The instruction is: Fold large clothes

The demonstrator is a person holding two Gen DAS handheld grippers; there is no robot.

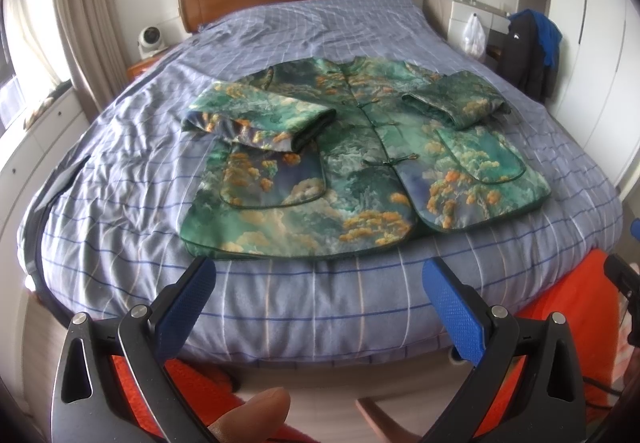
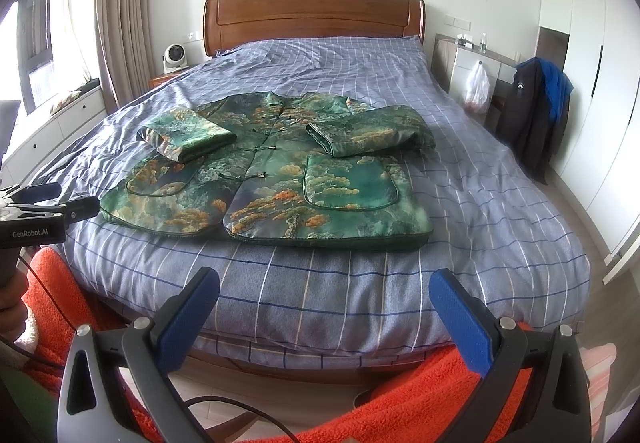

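Note:
A green jacket [image 1: 360, 159] with orange tree print lies front up on the bed [image 1: 280, 307], buttoned, both sleeves folded in across the chest. It also shows in the right wrist view [image 2: 280, 171]. My left gripper [image 1: 318, 283] is open and empty, held off the bed's foot edge, short of the jacket's hem. My right gripper [image 2: 324, 295] is open and empty, also at the foot edge, nearer the jacket's right side. The left gripper also shows at the left edge of the right wrist view [image 2: 60, 203].
The bed has a blue checked cover [image 2: 500, 203] and a wooden headboard [image 2: 312, 19]. A small fan [image 2: 174, 57] stands on the left nightstand. A chair draped with dark and blue clothes [image 2: 536, 115] stands right of the bed. Orange fleece [image 2: 420, 403] is below the grippers.

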